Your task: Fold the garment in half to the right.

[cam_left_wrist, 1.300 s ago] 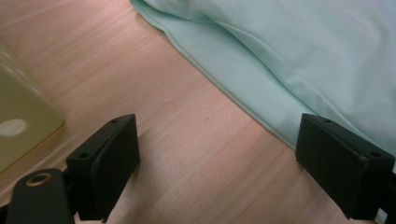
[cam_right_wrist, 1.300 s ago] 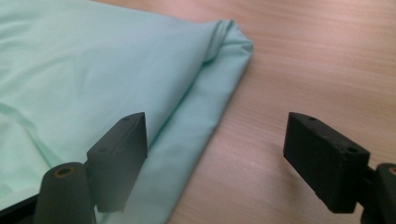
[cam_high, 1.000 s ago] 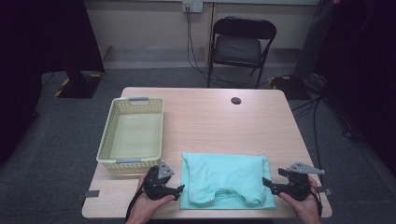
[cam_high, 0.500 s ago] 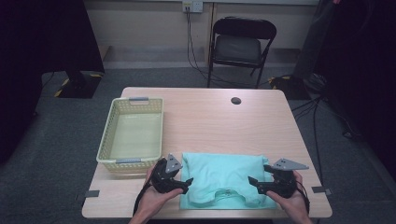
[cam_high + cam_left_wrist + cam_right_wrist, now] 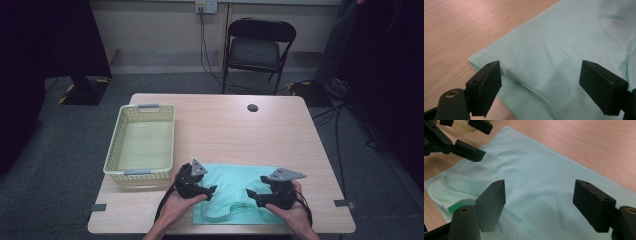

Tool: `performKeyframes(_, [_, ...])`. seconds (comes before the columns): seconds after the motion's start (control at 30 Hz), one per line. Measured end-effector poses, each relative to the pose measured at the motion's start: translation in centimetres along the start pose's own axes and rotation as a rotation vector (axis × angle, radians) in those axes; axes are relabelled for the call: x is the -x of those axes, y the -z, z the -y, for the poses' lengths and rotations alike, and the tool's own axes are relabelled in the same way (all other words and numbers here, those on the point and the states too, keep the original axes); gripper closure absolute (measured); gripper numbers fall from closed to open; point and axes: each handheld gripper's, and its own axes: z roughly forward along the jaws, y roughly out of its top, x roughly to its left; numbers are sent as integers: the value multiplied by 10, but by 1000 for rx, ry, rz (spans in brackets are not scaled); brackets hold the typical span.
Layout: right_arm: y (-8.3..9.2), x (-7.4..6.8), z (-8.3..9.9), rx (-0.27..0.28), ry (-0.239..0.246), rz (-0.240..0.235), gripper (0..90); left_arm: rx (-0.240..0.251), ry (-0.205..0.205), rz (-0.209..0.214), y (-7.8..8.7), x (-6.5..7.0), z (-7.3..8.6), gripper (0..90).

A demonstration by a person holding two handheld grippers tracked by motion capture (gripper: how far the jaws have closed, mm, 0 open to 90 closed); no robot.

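Observation:
A mint-green folded shirt (image 5: pixel 232 177) lies flat near the table's front edge, its collar toward the person. My left gripper (image 5: pixel 208 192) hovers over the shirt's left part, jaws open. In the left gripper view the gripper (image 5: pixel 540 75) spans the shirt's (image 5: pixel 564 42) folded left edge with nothing between the jaws. My right gripper (image 5: pixel 252 194) is over the shirt's right half, also open. In the right gripper view the gripper (image 5: pixel 539 192) faces the smooth cloth (image 5: pixel 536 170), with the collar (image 5: pixel 506 225) low at the left and the left gripper (image 5: pixel 461 145) beyond.
A pale yellow plastic basket (image 5: pixel 138 172) stands at the table's left, just beyond the left hand. A small black round thing (image 5: pixel 252 107) lies near the far edge. A black folding chair (image 5: pixel 257 47) stands behind the table. Bare wood (image 5: pixel 235 135) stretches beyond the shirt.
Both grippers have moved inward from the shirt's outer edges and now sit over the cloth, closer together. The shirt has not moved.

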Motion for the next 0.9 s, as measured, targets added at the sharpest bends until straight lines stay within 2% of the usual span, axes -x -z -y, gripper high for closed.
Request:
performKeyframes(0.13, [-14,-7,5,-38,10,-12,259,-25,-16,11,-5,4,6,177])
performKeyframes(0.23, [-20,-11,11,-61,20,-21,260,-31,-8,25,-7,6,7,177])
performKeyframes(0.4, [-23,-16,21,-91,52,-24,256,-50,-17,21,-10,8,10,178])
performKeyframes(0.53, [-25,-17,27,-112,47,-22,244,-50,-18,18,-11,9,14,172])
performKeyframes(0.73, [-26,-20,33,-87,87,4,244,-36,-16,16,-12,9,15,158])
performKeyframes(0.9, [-25,-15,33,-83,93,0,246,-29,-14,8,-17,11,12,147])
